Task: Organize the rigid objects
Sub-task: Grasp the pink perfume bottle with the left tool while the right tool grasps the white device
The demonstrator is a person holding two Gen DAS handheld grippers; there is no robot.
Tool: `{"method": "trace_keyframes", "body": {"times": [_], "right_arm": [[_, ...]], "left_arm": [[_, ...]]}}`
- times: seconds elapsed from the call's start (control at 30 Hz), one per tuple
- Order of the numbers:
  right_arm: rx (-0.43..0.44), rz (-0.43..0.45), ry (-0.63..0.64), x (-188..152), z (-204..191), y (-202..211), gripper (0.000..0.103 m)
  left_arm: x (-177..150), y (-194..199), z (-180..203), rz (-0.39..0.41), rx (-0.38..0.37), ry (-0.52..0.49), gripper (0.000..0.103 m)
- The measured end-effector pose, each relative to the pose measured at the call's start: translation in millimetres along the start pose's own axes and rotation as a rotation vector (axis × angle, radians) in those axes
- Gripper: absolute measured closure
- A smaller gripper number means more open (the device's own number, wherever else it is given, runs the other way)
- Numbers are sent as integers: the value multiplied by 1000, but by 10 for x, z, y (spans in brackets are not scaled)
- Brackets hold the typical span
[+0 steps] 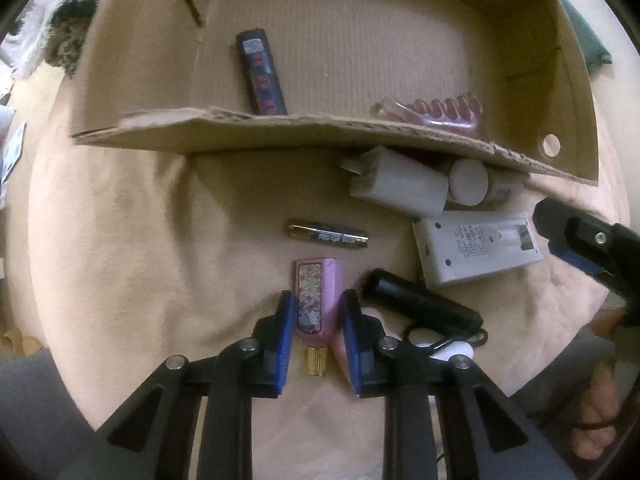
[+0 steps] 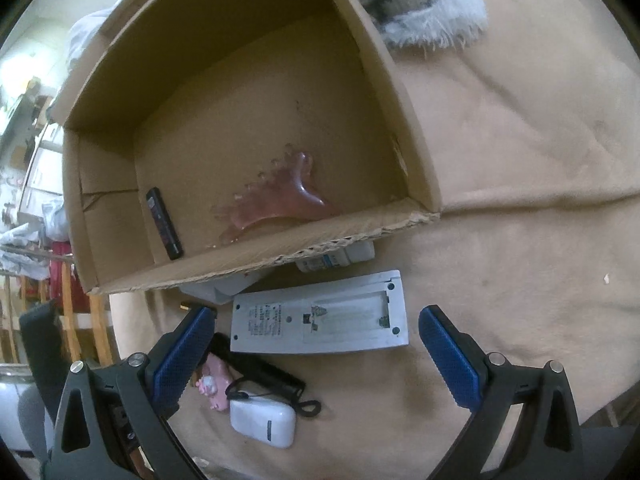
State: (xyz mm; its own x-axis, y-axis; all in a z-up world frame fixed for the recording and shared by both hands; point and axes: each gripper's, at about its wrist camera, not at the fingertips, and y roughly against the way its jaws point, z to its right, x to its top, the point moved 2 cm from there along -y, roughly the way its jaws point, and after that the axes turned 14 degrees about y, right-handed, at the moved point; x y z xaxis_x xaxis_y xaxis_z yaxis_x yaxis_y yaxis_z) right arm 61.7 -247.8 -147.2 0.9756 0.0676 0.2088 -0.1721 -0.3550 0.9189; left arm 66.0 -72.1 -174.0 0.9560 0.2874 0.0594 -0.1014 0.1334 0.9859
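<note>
My left gripper (image 1: 316, 308) has its blue pads on both sides of a pink patterned tube with a gold cap (image 1: 316, 304) that lies on the beige cloth; the pads seem to touch it. My right gripper (image 2: 316, 344) is open and empty above a white remote lying face down (image 2: 320, 316); it also shows in the left wrist view (image 1: 476, 248). A cardboard box (image 1: 280, 132) (image 2: 256, 260) holds a dark lighter (image 1: 262, 74) (image 2: 164, 222) and a pink comb (image 1: 432, 114) (image 2: 276, 200).
A battery (image 1: 326, 234), a black cylinder with a cord (image 1: 420, 306) (image 2: 260, 368), a white block (image 1: 400, 184) and a white bottle (image 1: 476, 182) lie by the box front. A white case (image 2: 262, 420) and a pink figure (image 2: 214, 388) lie near the right gripper.
</note>
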Motion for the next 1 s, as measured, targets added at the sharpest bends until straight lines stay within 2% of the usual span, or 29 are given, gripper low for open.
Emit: {"method": "trace_keyframes", "body": {"times": [0.2,0.37,0.43,0.53,0.6,0.67,0.77,0.9,1.0], "right_arm": [[97,-36,-152,-196,225,-68,0],[119,-6,-259,-260,364,-202,0],[161,28,-284,-228,366,-223,6],[198,65,-325,-230,396,-223,21],[211,87,-344,-251,425,-191,52],[246,124,-341,-259,419,-126,65],[293,168,-290,-198,292,-42,65],[299,99,-267,-144,244,-271,65],[268,72,-269,-115,193,-404,65]], "left_arm": [[93,187,-42,65,24,60,82],[157,263,-54,80,8,83,82],[148,298,-56,84,2,81,82],[144,316,-108,93,-8,92,82],[106,382,-209,83,-25,113,82],[93,420,-279,76,-39,126,82],[90,475,-286,86,-39,123,82],[79,464,-285,89,-31,128,82],[100,435,-279,91,-22,129,82]]}}
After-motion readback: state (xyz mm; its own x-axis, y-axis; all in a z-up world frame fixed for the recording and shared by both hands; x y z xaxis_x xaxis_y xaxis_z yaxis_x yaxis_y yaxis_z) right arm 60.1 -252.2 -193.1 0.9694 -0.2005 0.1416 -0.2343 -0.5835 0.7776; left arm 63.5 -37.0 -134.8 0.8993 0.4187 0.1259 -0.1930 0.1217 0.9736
